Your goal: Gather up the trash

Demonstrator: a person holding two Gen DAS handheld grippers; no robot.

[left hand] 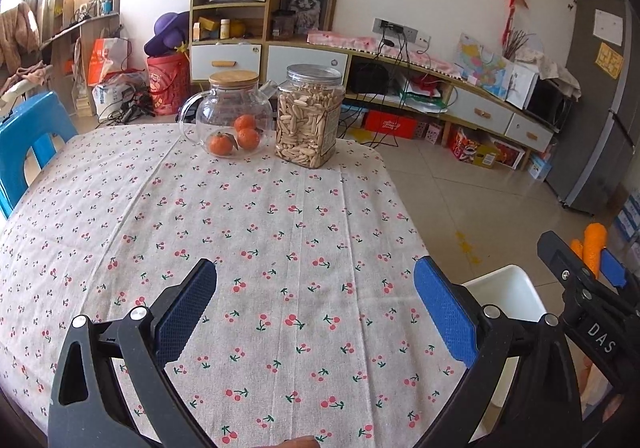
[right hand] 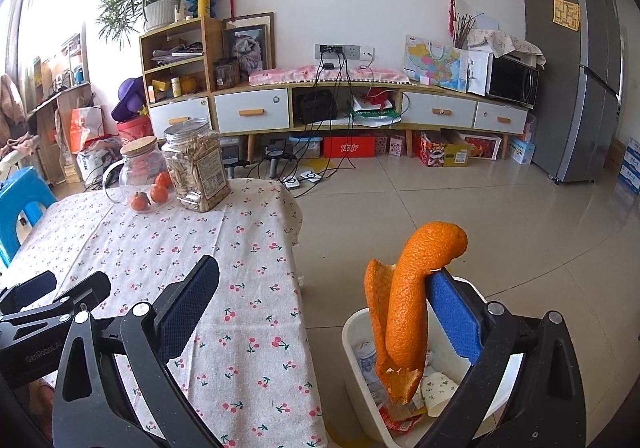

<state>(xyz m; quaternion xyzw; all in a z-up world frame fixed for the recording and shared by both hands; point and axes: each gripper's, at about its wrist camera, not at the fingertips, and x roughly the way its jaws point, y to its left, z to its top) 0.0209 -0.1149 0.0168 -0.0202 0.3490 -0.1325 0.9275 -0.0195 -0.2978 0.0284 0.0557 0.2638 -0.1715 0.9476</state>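
**Peel dangling over the bin, both tongs spread**

Meanwhile, at the far left a blue stool (left hand: 28, 136) stood beside the table (left hand: 120, 208), whose cherry-print cloth lay bare across its near part. At the far edge a glass teapot (left hand: 230, 114) with a wooden lid held three small oranges (left hand: 240, 136), and just to its right, close beside it, stood a clear jar (left hand: 310, 118) packed with pale seeds.

The left gripper (left hand: 316, 312) hovered over the near cloth, its blue-padded fingers spread wide with nothing between them.

To the right, off the table's edge, the right gripper (right hand: 324, 312) was also spread apart. A long orange peel (right hand: 412, 300) hung draped over the tip of its right finger (right hand: 452, 316), clinging to the pad rather than pinched. The peel's lower end dangled inside the mouth of the white bin (right hand: 356, 364) on the floor beside the table, above crumpled paper and wrappers (right hand: 436, 388) already lying in it.
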